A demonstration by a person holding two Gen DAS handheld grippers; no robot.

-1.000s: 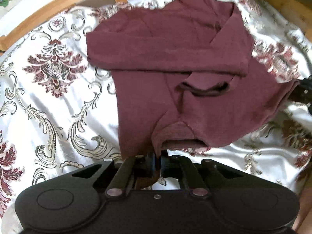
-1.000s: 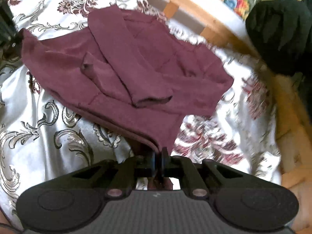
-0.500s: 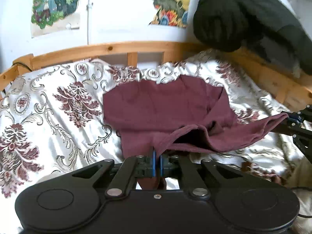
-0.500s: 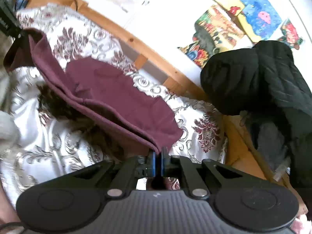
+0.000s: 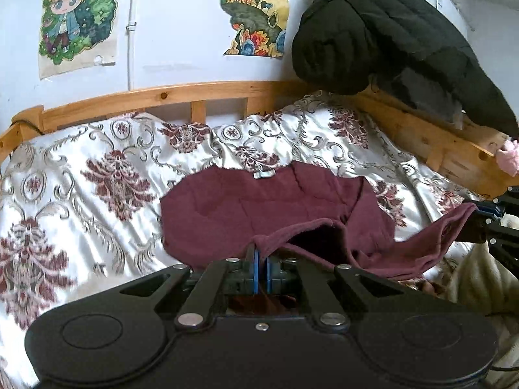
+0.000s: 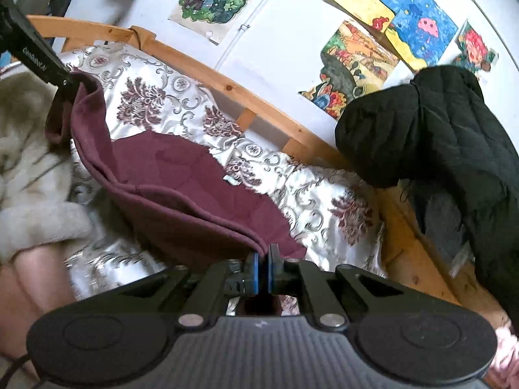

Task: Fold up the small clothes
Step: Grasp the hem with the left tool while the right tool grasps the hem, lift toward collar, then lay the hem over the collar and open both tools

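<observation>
A small maroon top (image 5: 269, 207) lies on the patterned bedspread (image 5: 97, 175), its collar end flat and its near hem lifted off the bed. My left gripper (image 5: 261, 253) is shut on one corner of that hem. My right gripper (image 6: 262, 253) is shut on the other hem corner, with the maroon top (image 6: 181, 181) stretched from it up to the left gripper (image 6: 69, 79) at the upper left. In the left wrist view the right gripper (image 5: 483, 209) shows at the right edge, pinching the cloth. The hem hangs as a taut band between the two.
A wooden bed rail (image 5: 181, 95) runs along the wall behind the bedspread and down the right side. A black padded jacket (image 5: 382, 35) hangs over the rail's corner. Posters (image 5: 78, 16) are on the wall. A furry cream fabric (image 6: 29, 175) and a person's leg (image 6: 32, 275) sit at the left.
Both grippers rose and tilted up with the hem in their grip. The top's lower half, which lay flat with sleeves folded across it, now hangs lifted over the upper half.
</observation>
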